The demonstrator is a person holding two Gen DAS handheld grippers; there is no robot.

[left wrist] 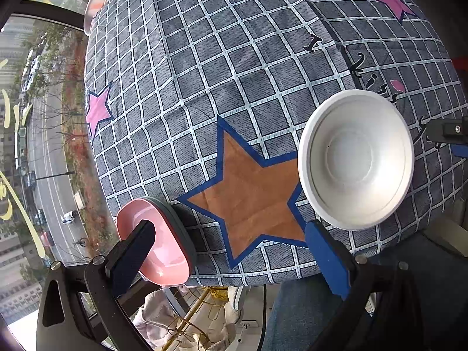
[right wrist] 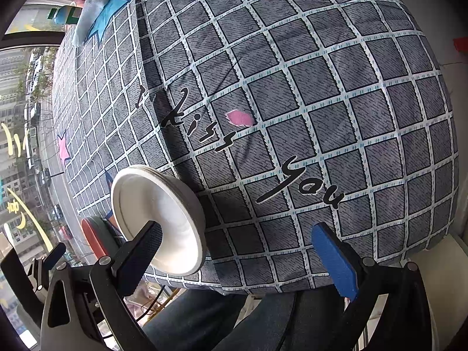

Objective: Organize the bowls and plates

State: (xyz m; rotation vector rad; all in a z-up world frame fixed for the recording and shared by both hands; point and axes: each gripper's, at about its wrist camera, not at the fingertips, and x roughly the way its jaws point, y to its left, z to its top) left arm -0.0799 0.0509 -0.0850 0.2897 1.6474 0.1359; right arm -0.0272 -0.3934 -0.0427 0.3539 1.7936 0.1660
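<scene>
Left wrist view: the checked cloth-covered surface (left wrist: 234,73) carries a white bowl stack (left wrist: 355,159) near its front edge and a pink bowl (left wrist: 163,242) overhanging the front-left corner. Both the left tool (left wrist: 231,259) and the right tool (right wrist: 237,259) are spread, empty; a nudge could tip the pink bowl off.

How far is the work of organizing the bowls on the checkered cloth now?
Done: the white bowls appear already nested in one stack; the layered rim suggests several. In hand: nothing. The left tool and the right tool are both open and empty. Left: the pink bowl with its grey outside lies apart near the cloth's edge, not yet grouped.
</scene>
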